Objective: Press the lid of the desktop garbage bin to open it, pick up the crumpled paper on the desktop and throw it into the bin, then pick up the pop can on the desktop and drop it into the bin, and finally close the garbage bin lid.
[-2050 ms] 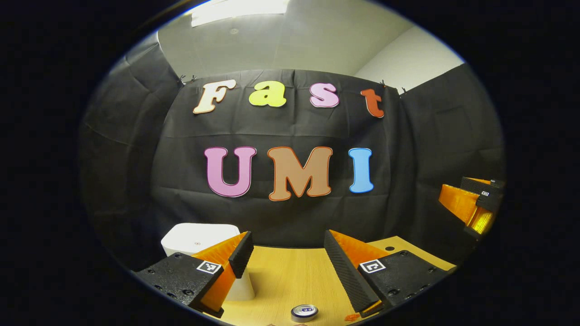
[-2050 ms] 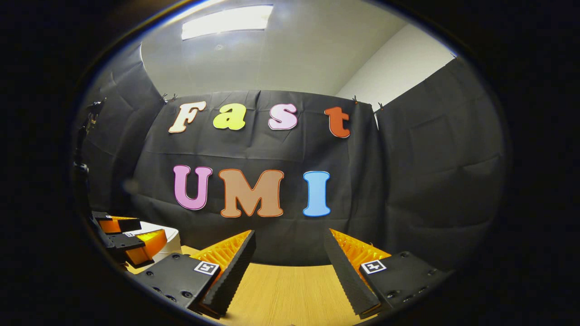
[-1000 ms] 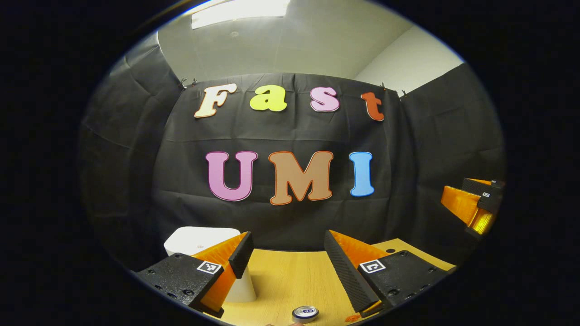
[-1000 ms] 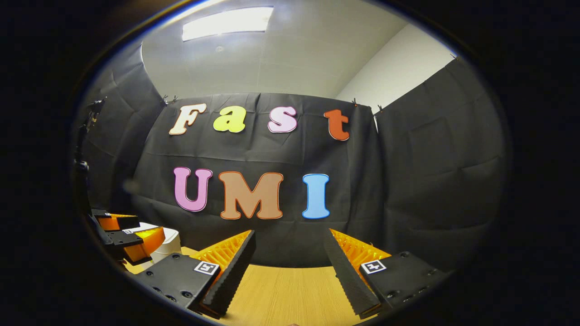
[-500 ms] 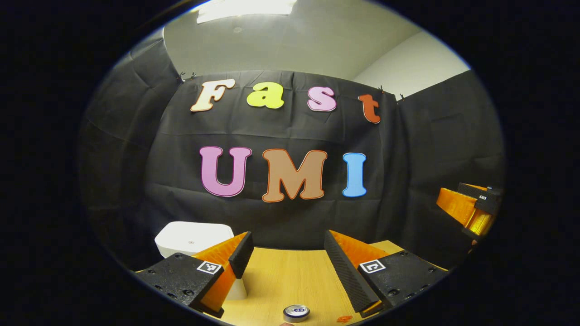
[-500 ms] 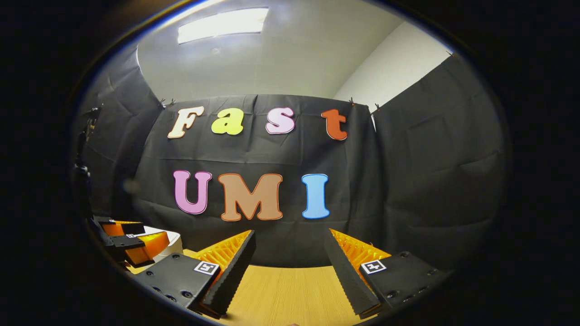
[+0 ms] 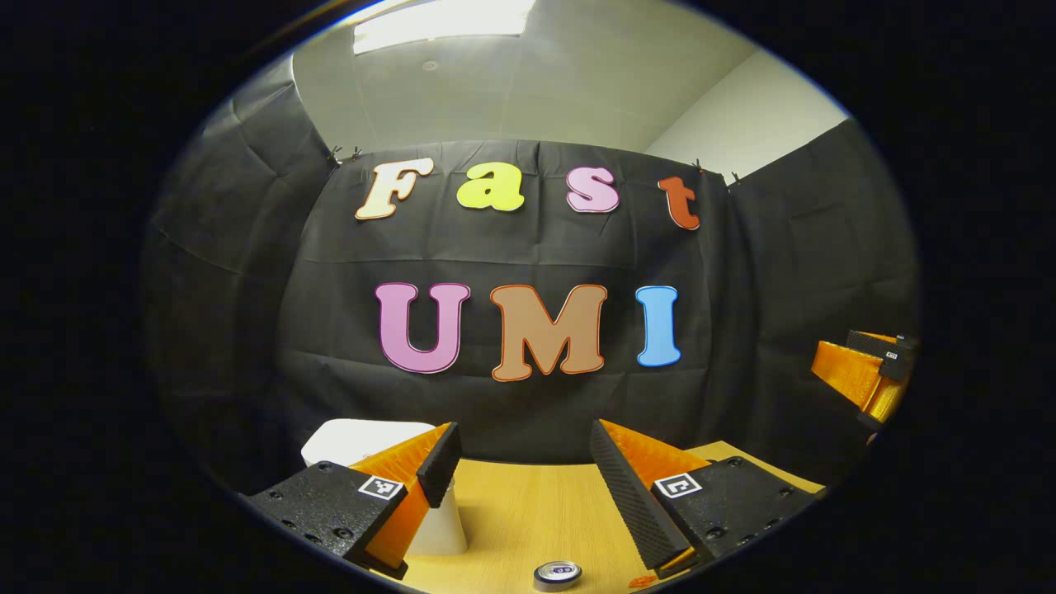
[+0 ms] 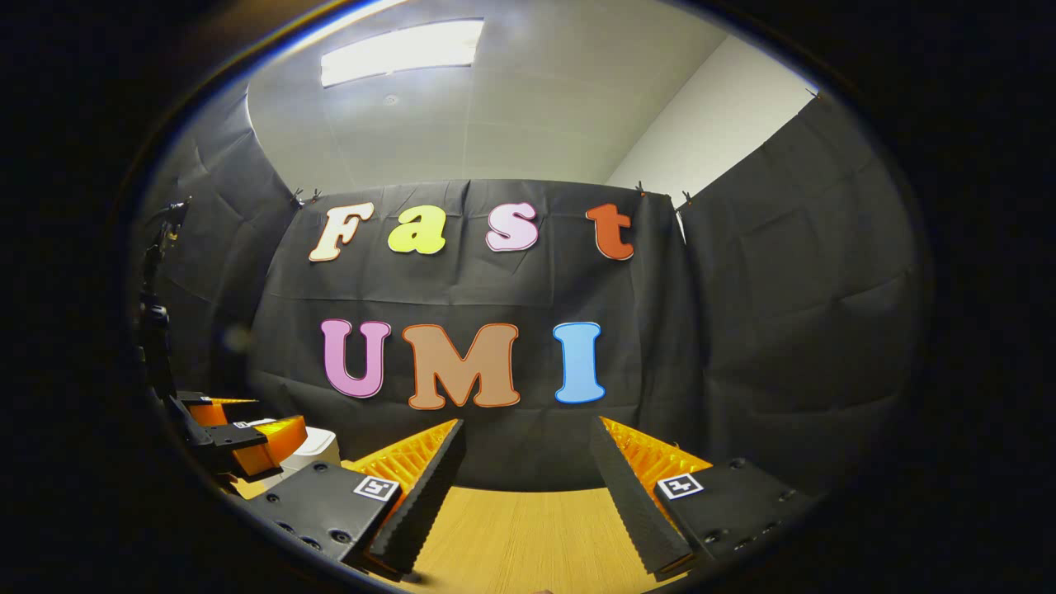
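While both claws gape, bin point(image 7: 363, 441) stands behind left claw point(image 7: 521, 470).

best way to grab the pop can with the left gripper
The silver pop can stands upright on the wooden table, its round top facing up. Grip the curved side wall, coming down from above with the open left gripper straddling it, one finger on each side.

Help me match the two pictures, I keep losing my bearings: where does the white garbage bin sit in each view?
Left gripper view: the garbage bin is at lower left, partly behind the left gripper's own finger.
Right gripper view: it peeks out at far lower left, behind the left gripper.
Shared landmark: the wooden table.
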Demonstrator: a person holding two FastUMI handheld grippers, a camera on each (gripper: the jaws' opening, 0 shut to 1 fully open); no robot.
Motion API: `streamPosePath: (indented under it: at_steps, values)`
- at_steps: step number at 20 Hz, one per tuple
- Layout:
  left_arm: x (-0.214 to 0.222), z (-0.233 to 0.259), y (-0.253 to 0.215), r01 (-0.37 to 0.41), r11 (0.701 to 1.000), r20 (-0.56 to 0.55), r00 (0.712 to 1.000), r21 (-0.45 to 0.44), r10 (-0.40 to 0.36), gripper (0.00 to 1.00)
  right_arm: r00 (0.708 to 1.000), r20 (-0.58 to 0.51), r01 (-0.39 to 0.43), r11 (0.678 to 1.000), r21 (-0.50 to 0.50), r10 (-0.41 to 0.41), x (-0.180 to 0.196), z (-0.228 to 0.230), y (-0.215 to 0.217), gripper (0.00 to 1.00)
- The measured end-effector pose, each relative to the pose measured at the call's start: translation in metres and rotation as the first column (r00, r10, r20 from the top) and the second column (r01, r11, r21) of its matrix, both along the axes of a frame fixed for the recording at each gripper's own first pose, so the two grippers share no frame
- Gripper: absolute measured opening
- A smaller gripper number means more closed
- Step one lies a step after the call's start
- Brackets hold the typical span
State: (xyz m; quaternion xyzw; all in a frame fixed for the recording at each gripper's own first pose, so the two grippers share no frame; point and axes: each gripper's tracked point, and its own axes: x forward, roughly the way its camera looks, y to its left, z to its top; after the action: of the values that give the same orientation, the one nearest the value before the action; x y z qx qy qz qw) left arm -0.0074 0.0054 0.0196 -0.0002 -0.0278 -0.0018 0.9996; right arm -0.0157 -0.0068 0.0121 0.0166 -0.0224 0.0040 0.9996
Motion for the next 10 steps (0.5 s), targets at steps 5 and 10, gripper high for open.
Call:
streamPosePath:
  at_steps: [5, 10]
  values:
    - [0.004, -0.001, 0.003, -0.008, 1.000, -0.002, 1.000, 0.005, 0.008, 0.92, 1.000, -0.014, 0.008, 1.000, 0.003, -0.008, 0.001, -0.004, -0.002, 0.97]
    - [0.008, -0.003, 0.013, -0.029, 1.000, -0.014, 0.999, 0.000, 0.029, 0.80, 1.000, -0.017, 0.009, 1.000, -0.007, -0.009, 0.003, -0.005, -0.002, 0.97]
